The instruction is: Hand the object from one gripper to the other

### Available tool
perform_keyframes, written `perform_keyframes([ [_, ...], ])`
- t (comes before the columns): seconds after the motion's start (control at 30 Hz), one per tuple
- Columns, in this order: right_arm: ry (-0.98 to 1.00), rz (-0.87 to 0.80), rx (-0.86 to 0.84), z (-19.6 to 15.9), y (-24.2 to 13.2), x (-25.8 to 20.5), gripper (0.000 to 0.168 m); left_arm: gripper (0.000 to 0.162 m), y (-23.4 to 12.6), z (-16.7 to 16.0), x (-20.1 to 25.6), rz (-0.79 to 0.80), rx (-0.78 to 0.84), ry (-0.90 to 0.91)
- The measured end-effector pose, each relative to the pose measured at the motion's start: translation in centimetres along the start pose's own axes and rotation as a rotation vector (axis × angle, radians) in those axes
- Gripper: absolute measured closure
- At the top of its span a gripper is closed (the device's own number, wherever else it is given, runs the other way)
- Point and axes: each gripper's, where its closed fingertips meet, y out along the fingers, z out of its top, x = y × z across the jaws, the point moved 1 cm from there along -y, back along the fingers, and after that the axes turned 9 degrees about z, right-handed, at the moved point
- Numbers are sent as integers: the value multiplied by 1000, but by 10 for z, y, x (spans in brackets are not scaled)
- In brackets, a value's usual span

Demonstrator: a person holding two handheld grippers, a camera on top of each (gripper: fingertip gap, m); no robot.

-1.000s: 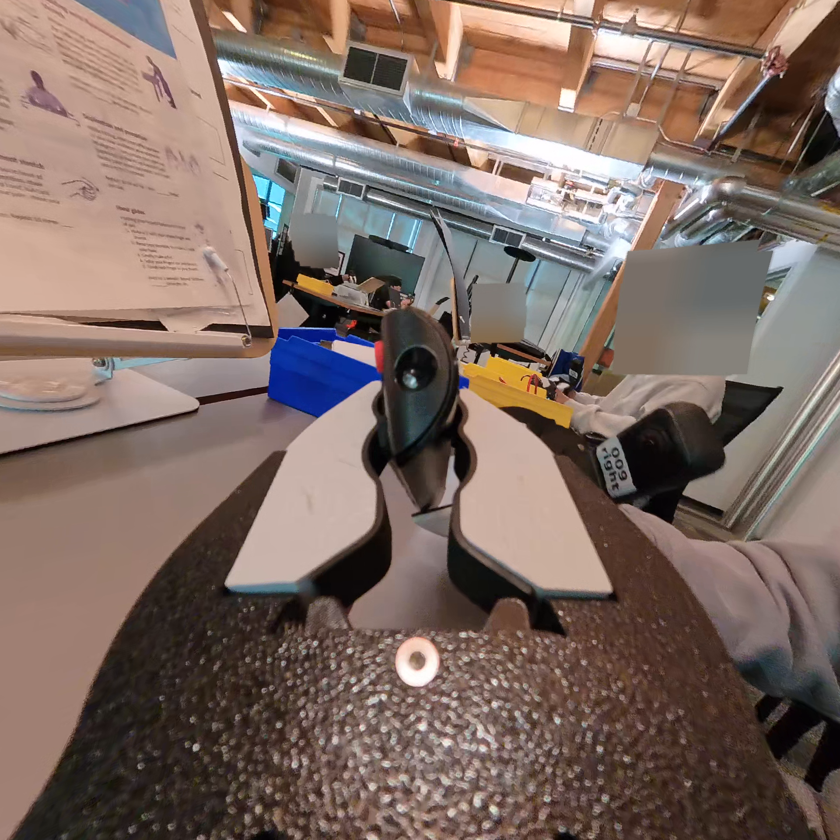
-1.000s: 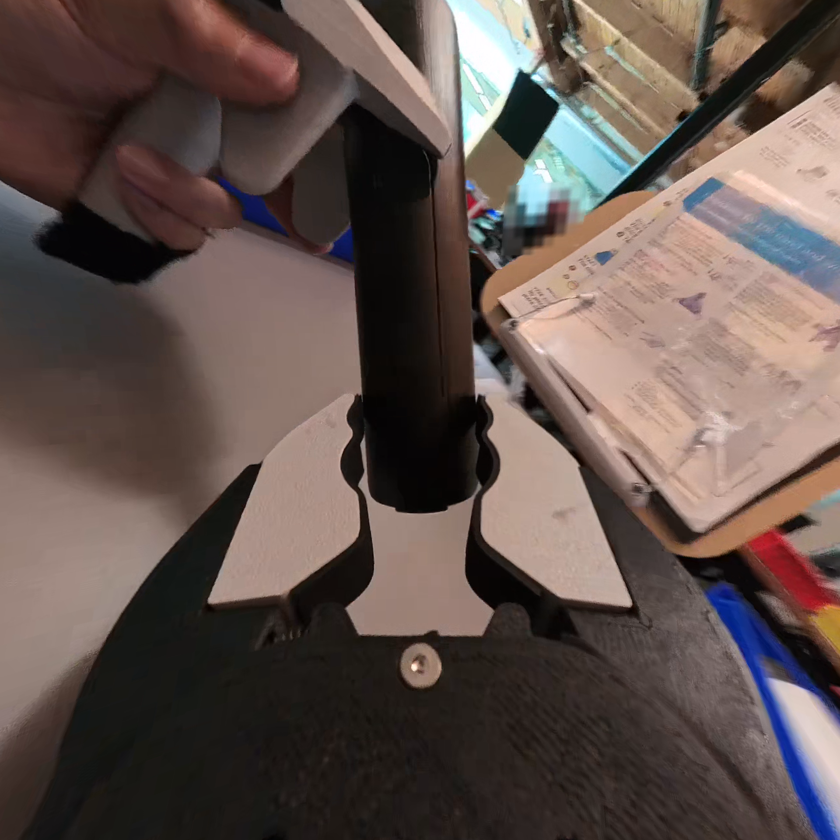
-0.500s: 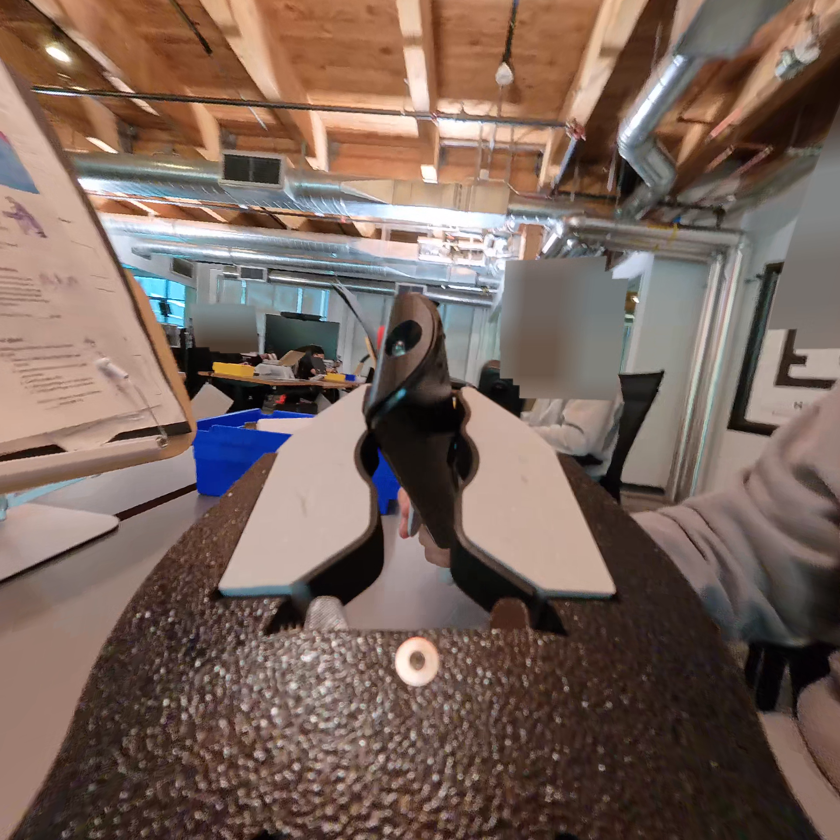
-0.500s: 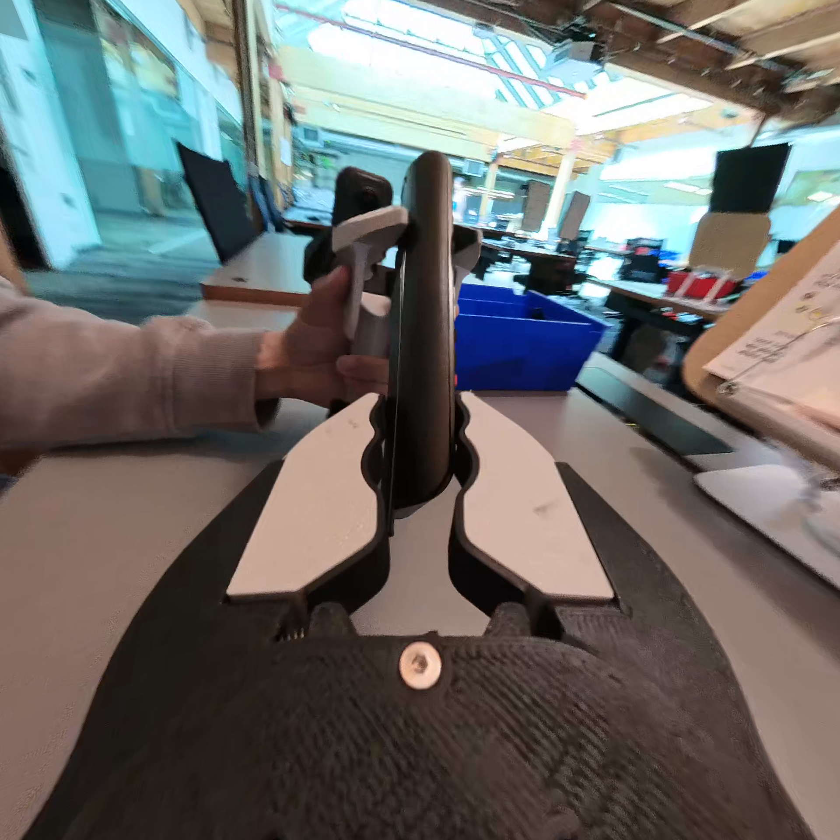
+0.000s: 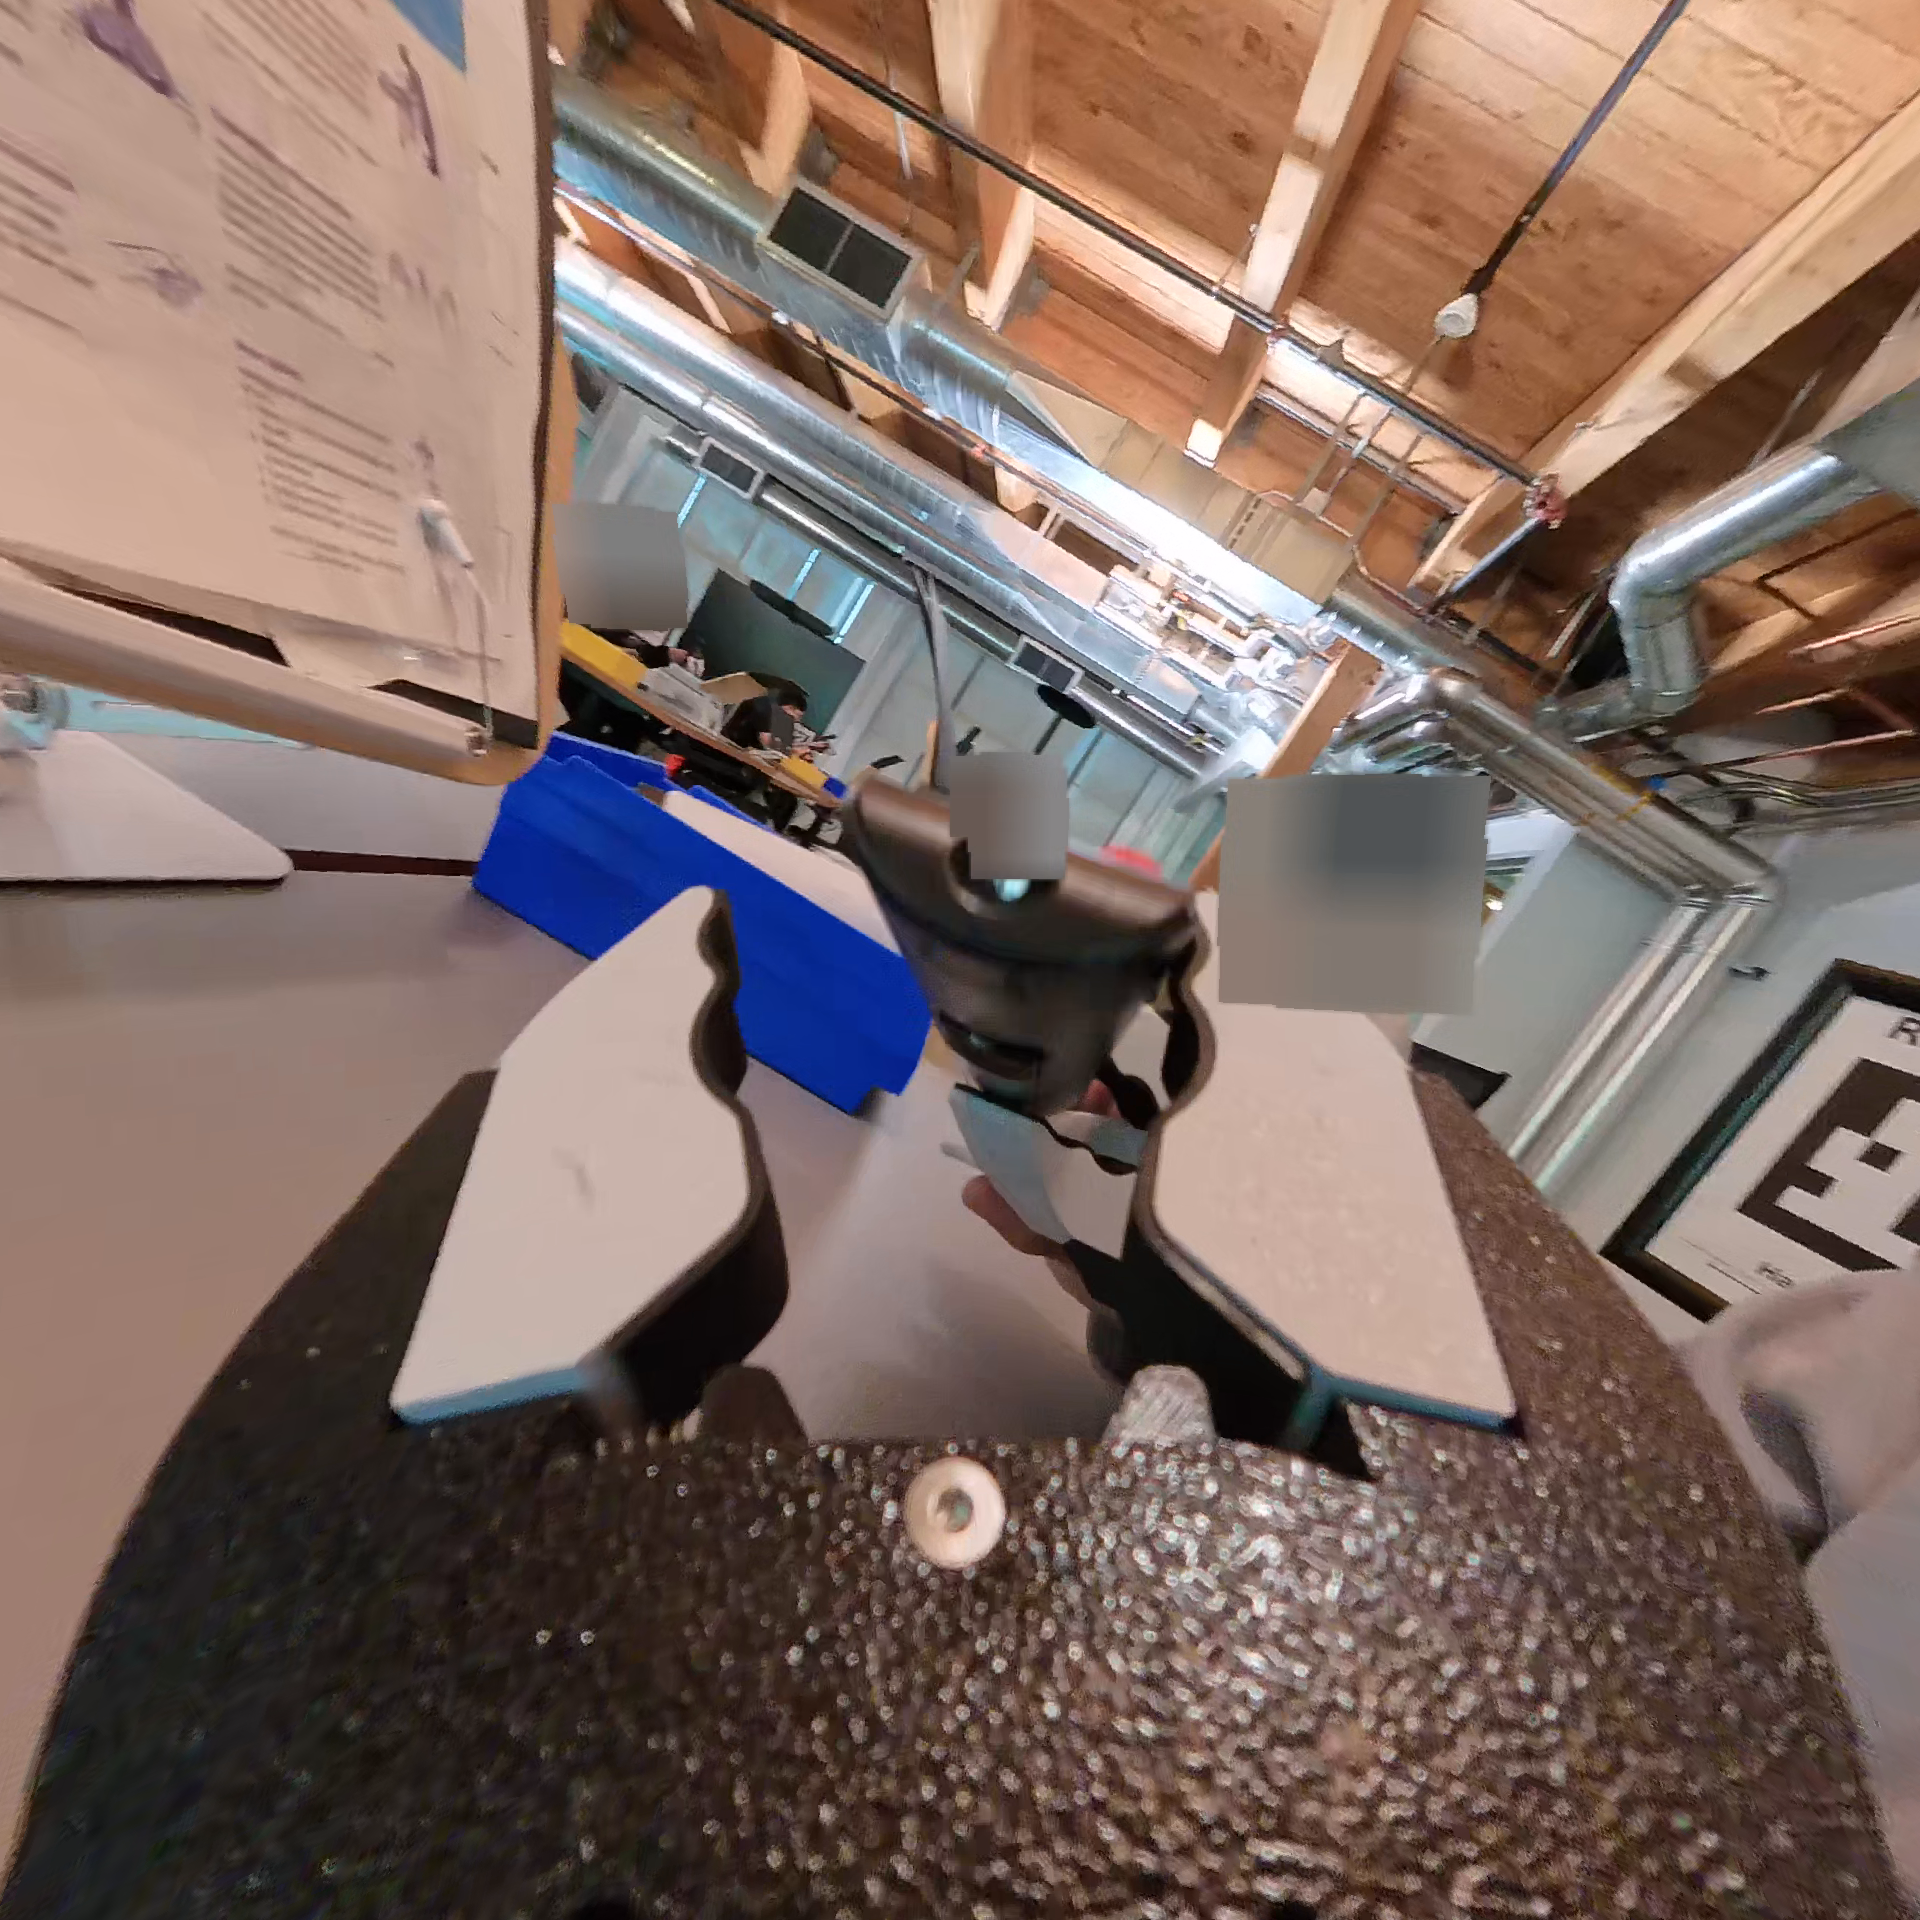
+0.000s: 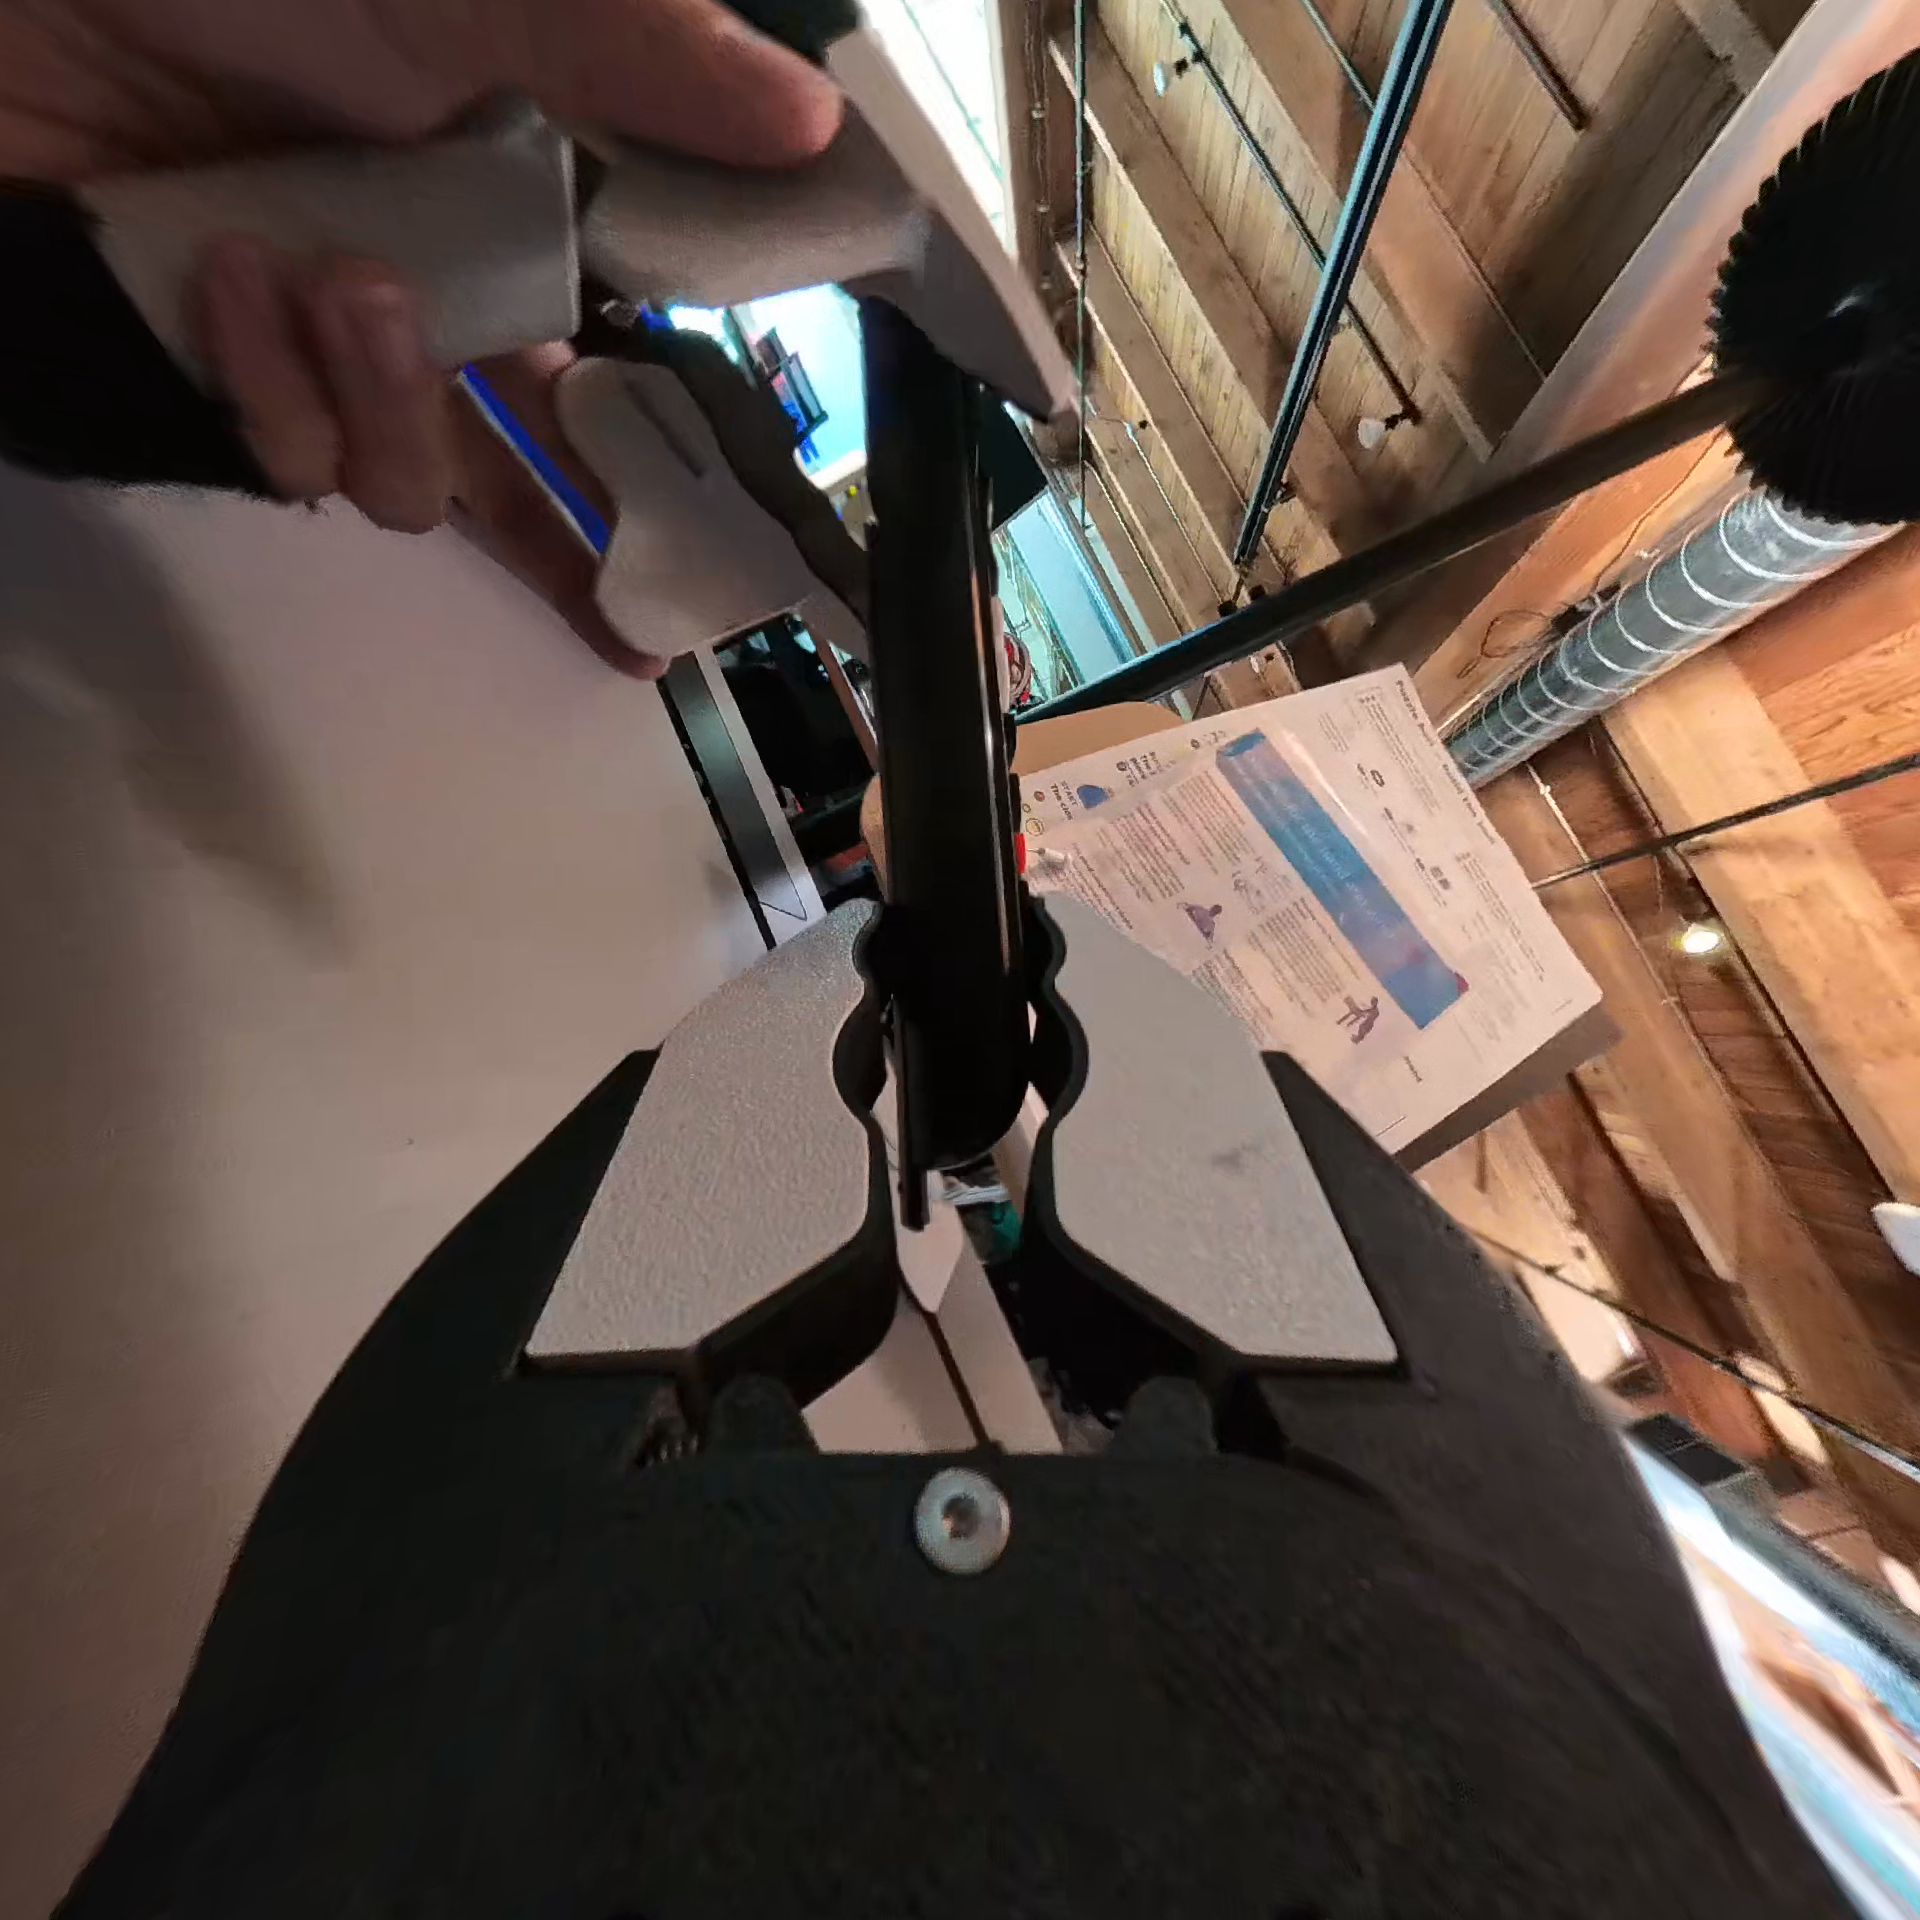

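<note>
The grey tabletop (image 5: 208, 1039) spreads beneath both grippers, and a clipboard stand with printed sheets (image 5: 260, 312) rises at its far left in the left wrist view, also visible in the right wrist view (image 6: 1320, 883). Just beyond the left gripper sits a blue bin (image 5: 727, 935). The left gripper (image 5: 951, 997) has its two tongs spread wide apart; the black object (image 5: 1023, 977) stands in the gap, close against the right tong and clear of the left one, so nothing there clamps it. The right gripper (image 6: 956, 977) has its tongs closed on the lower end of the same black object (image 6: 940, 727), a long dark piece running straight up between them. Above, a hand (image 6: 343, 260) grips the left gripper's pale handle, whose tongs flank the object's upper end.
</note>
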Motion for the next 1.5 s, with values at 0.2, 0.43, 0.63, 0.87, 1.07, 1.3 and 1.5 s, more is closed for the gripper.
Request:
perform_keyframes([
  [0.2,57,74,46,3,1,-9,144,102,0,-7,13,-81,1,64],
  [0.43,520,187,226,4,0,-8,125,111,-2,-8,20,-77,3,276],
  [0.63,1511,497,598,-1,-11,20,90,111,-14,3,44,-224,112,356],
  [0.87,1981,837,739,15,-10,6,108,111,-16,-6,60,-301,128,473],
  [1.07,2007,885,711,14,-8,-4,138,111,-16,-6,58,-296,127,469],
  [1.3,1979,943,744,17,-11,-1,145,111,-17,-3,56,-302,134,407],
  [1.5,1610,661,776,13,-19,24,148,93,-15,9,43,-206,165,297],
])
